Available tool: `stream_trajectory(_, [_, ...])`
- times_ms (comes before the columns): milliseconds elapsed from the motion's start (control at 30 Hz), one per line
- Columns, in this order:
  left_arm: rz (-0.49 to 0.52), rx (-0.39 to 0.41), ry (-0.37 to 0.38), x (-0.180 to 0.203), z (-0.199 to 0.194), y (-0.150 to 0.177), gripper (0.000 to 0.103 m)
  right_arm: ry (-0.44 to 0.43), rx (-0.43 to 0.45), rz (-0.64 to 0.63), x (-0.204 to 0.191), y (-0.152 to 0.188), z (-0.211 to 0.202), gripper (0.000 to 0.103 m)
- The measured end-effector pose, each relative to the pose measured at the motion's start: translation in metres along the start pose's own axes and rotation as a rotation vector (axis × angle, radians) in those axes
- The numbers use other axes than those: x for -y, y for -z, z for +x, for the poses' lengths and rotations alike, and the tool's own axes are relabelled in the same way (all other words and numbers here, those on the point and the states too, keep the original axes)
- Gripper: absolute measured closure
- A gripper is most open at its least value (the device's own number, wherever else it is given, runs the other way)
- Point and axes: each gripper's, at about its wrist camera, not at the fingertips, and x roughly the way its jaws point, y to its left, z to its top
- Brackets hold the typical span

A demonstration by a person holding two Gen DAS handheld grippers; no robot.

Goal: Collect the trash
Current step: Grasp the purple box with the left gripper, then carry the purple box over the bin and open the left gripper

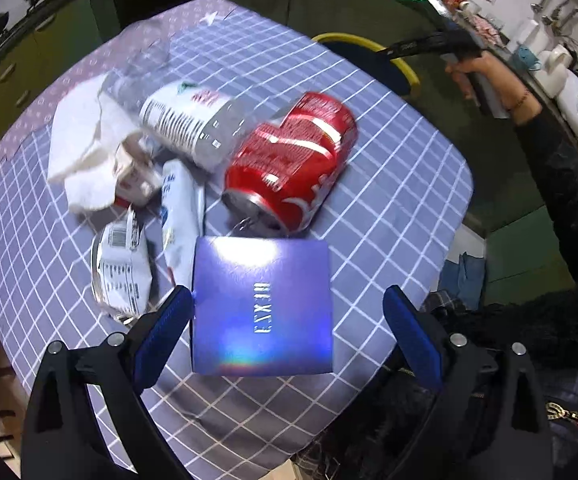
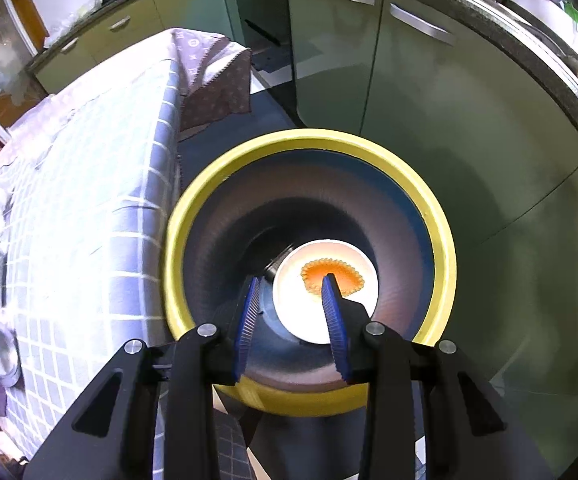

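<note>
In the left wrist view my left gripper [image 1: 287, 294] is open around a shiny purple box [image 1: 262, 306] on the checked tablecloth [image 1: 389, 200]; its left finger touches the box. Beyond lie a crushed red cola can [image 1: 293, 164], a clear plastic bottle [image 1: 185, 120], white tissue [image 1: 83, 148], a white wrapper [image 1: 179, 216] and a foil pouch [image 1: 123, 272]. In the right wrist view my right gripper [image 2: 291, 278] is open and empty above a yellow-rimmed bin [image 2: 309, 272]. A white paper plate with an orange stain [image 2: 325, 288] lies at the bin's bottom.
The bin stands on the floor beside the table's edge [image 2: 169, 152], against green kitchen cabinets [image 2: 429, 100]. The bin's rim [image 1: 365, 44] shows past the table's far edge in the left wrist view, with the right hand and gripper [image 1: 441, 46] above it. Dark clothing lies at the lower right [image 1: 529, 340].
</note>
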Motion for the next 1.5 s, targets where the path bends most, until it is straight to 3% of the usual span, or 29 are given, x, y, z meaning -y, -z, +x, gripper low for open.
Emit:
stream_trajectory(400, [0.010,-0.016,-0.027,0.005,0.008,-0.002,0.011,-0.038,0.009,-0.033,-0.016,0.021,-0.015,0.066])
stream_trajectory(467, [0.009,-0.015,-0.009,0.005,0.007,-0.002,0.011,-0.038,0.008,-0.034,-0.016,0.022,-0.014,0.063])
stream_trajectory(867, [0.009,-0.033,-0.005,-0.001,0.014,0.001,0.010,-0.046,-0.026,-0.031,-0.013,0.027,-0.001,0.063])
stream_trajectory(1067, [0.029,-0.066,-0.035,0.004,0.022,0.004,0.012,-0.060,-0.031,-0.035,-0.015,0.026,0.003,0.063])
stream_trajectory(1133, [0.023,-0.070,-0.046,0.003,0.025,0.004,0.029,-0.062,-0.034,-0.036,-0.015,0.025,0.005,0.063])
stream_trajectory(1500, [0.026,0.013,-0.036,0.004,-0.007,0.008,0.030,-0.068,-0.037,-0.031,-0.012,0.028,0.008,0.063])
